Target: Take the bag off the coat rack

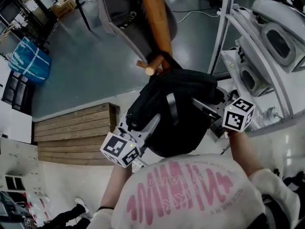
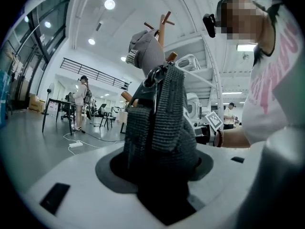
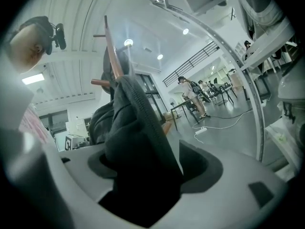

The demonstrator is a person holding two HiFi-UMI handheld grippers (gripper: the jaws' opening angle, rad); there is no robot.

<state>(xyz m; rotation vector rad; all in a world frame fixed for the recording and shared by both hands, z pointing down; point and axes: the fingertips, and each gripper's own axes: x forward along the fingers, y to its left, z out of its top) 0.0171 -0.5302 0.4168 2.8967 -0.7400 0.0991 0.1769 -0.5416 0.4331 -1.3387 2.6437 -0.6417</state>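
closest to the lens is the person's white shirt [image 1: 190,194] with its pink print, and just past it both tools are on the black bag [image 1: 176,104]. the left gripper [image 1: 153,122] has its jaws set wide and clamped on the bag's left side, with thick woven fabric bunched in its mouth. the right gripper [image 1: 204,107] is also spread wide and has closed on the zippered fold on the bag's right side. the bag hangs against the wooden coat rack [image 1: 155,18], its top tucked right under a short upturned peg [image 1: 150,69]. the loop looks hooked there, so the lift-off seems not yet done. the main risk is pulling outward before raising: the loop would catch on the peg's tip and drag the whole rack toward the person. a grey cap [image 1: 119,13] hangs higher on the same pole, and a jerk could shake it loose. both grips are on soft, squashy cloth, not on a handle, so the fabric may slide through the pads once the bag's weight comes free. a metal shelf frame [image 1: 224,27] stands just beside the right gripper, and a wide swing that way could knock it.
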